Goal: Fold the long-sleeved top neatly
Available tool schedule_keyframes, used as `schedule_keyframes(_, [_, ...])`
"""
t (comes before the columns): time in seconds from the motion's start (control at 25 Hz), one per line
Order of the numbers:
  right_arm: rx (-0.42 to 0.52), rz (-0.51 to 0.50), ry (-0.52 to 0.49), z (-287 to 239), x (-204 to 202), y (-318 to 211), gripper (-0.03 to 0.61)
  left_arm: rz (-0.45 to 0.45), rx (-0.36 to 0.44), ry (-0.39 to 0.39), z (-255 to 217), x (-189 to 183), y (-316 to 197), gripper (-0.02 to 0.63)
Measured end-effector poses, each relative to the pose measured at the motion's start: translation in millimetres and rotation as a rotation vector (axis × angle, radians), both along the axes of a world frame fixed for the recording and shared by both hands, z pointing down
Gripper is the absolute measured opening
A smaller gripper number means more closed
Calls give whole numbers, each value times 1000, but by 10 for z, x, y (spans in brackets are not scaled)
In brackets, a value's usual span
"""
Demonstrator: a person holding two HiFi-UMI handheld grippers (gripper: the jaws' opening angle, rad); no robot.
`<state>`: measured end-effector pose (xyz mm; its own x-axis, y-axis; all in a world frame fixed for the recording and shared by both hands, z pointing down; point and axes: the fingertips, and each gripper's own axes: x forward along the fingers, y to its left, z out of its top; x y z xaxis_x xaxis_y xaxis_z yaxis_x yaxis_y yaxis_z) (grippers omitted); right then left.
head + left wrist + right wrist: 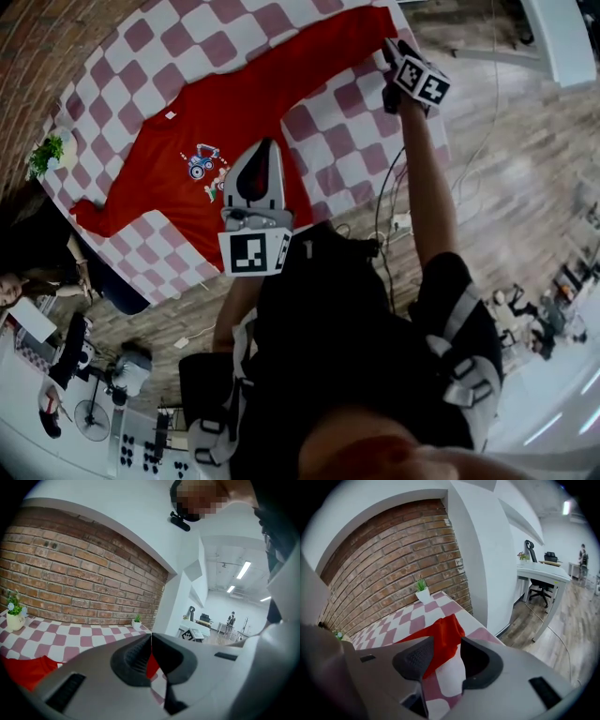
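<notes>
Left tongs (266, 150) (151, 640) hang with jaws pressed together, nothing between them, over the near hem of the red long-sleeved top (178, 141) (28, 672). It lies spread flat, print up, on the checked tablecloth (347, 131) ahead of both tongs. Right tongs (392, 54) (445, 648) tilt downward with jaws apart at the end of 1 sleeve (370, 23) (444, 629). The red cuff shows just beyond their tips, ungripped; whether they touch it I cannot tell. Off to the left tongs' left, 1 potted plant (47, 155) stands at the cloth's edge.
</notes>
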<state>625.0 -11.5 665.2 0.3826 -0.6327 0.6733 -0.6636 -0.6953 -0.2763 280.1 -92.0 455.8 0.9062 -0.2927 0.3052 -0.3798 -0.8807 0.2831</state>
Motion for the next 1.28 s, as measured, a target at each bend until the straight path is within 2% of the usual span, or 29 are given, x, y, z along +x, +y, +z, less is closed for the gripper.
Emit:
schedule_keyframes(0.2, [-9, 19, -28, 175, 179, -59, 175, 7, 8, -7, 127, 97, -30, 8])
schedule_keyframes(0.44, [-1, 12, -67, 297, 191, -120, 175, 41, 28, -13, 315, 331, -13, 8])
schedule_keyframes(0.64, [8, 3, -81, 294, 165, -172, 115, 47, 6, -12, 414, 452, -15, 8])
schedule_keyframes(0.72, [4, 0, -70, 254, 154, -187, 69, 50, 7, -5, 406, 475, -15, 8])
schedule_keyframes(0.8, [-4, -8, -55, 208, 141, -180, 54, 56, 23, 4, 376, 491, 0, 8])
schedule_keyframes(1.0, [9, -31, -6, -31, 44, -166, 48, 44, 18, 14, 295, 404, -1, 8])
schedule_keyframes(1.28, [17, -92, 115, -514, -182, -179, 44, 45, 21, 27, 154, 218, -28, 8])
